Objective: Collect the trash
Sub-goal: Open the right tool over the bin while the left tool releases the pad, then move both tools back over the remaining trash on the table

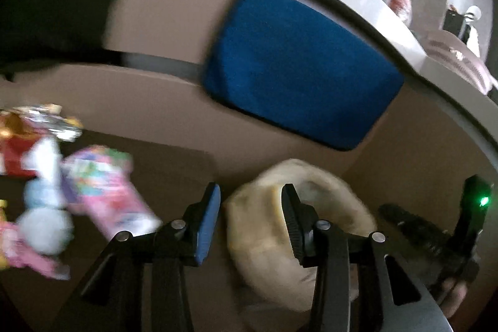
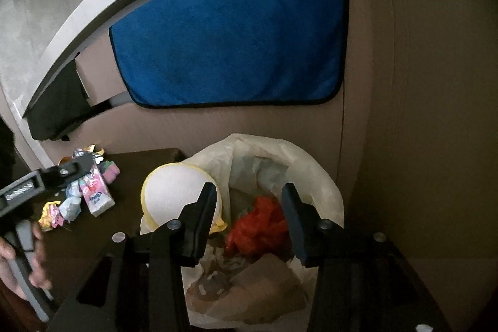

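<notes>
Hovering over the plastic-lined trash bin [image 2: 314,176], the right tool [image 2: 249,201] has its fingers spread with nothing between them. Inside the bin lie a crumpled red wrapper [image 2: 258,226] and brown paper [image 2: 261,288], and a white, yellow-edged pad [image 2: 177,192] leans at its left rim. The left tool [image 1: 250,204], also spread and empty, points at the bin's rim [image 1: 311,173] in a blurred view. A heap of candy wrappers [image 2: 84,192] lies on the dark desk [image 2: 124,226] left of the bin. A blue towel [image 2: 230,33] hangs behind.
</notes>
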The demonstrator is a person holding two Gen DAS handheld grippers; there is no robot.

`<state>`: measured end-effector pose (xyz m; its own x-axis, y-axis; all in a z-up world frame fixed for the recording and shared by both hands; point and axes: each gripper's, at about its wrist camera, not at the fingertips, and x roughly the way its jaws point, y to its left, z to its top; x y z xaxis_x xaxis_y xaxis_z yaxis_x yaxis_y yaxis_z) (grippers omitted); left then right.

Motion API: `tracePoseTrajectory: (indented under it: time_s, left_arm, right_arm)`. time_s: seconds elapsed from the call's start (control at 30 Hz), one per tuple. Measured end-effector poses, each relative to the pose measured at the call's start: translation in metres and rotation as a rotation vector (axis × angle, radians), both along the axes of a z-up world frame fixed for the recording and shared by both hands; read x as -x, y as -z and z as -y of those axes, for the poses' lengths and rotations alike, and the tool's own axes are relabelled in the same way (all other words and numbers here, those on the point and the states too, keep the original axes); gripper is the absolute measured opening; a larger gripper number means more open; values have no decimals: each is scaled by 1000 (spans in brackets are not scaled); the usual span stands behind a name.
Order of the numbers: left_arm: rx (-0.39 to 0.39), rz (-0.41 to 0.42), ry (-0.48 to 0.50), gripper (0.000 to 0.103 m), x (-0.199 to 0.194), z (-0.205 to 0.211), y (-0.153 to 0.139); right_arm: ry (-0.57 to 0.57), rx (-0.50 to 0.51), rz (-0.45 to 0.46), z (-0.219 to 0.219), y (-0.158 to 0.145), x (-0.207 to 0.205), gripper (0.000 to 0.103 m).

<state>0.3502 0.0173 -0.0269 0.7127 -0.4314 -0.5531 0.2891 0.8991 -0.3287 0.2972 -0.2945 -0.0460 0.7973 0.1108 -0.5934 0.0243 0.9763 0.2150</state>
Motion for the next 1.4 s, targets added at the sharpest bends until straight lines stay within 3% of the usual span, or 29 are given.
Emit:
tracePoseTrajectory:
  time_s: [0.17,0.37,0.6,0.77,0.93,1.07,1.13,1.2,1.27,1.33,1.4]
  left_arm:
    - [-44,-11,-135,42,19,-83,4]
    - [-45,-13,-327,42,46,-189,4]
    - [-71,-15,-365,42,73,-267,3]
    - [-42,-67,-318,42,84,-292,17]
    - [6,-111,-294,42,83,-297,33]
    - [57,-137,-289,42,74,-295,45]
    - [76,-146,-287,42,69,-292,49]
    - [103,-160,-270,42,66,-287,52]
    - [119,-167,-249,42,64,-279,54]
    - [105,-157,-233,42,64,-270,53]
    - [77,-143,-227,42,65,-260,52]
  right_arm:
    - [-36,-20,37,-22,-10,5,42]
    - [-193,1,63,-99,-19,-4,42]
    - [-442,-36,-11,-205,-4,-42,42]
    - [-552,76,-36,-265,15,-69,42]
    - [-576,155,-59,-287,34,-99,42]
    - [-572,125,-129,-288,52,-124,45]
    - [-585,59,-159,-284,58,-132,52]
    - [-584,-11,-188,-277,62,-137,53]
    - [-581,-48,-208,-272,63,-137,51]
    - [-597,-49,-215,-272,61,-130,36]
    - [-613,-33,-212,-270,57,-115,30]
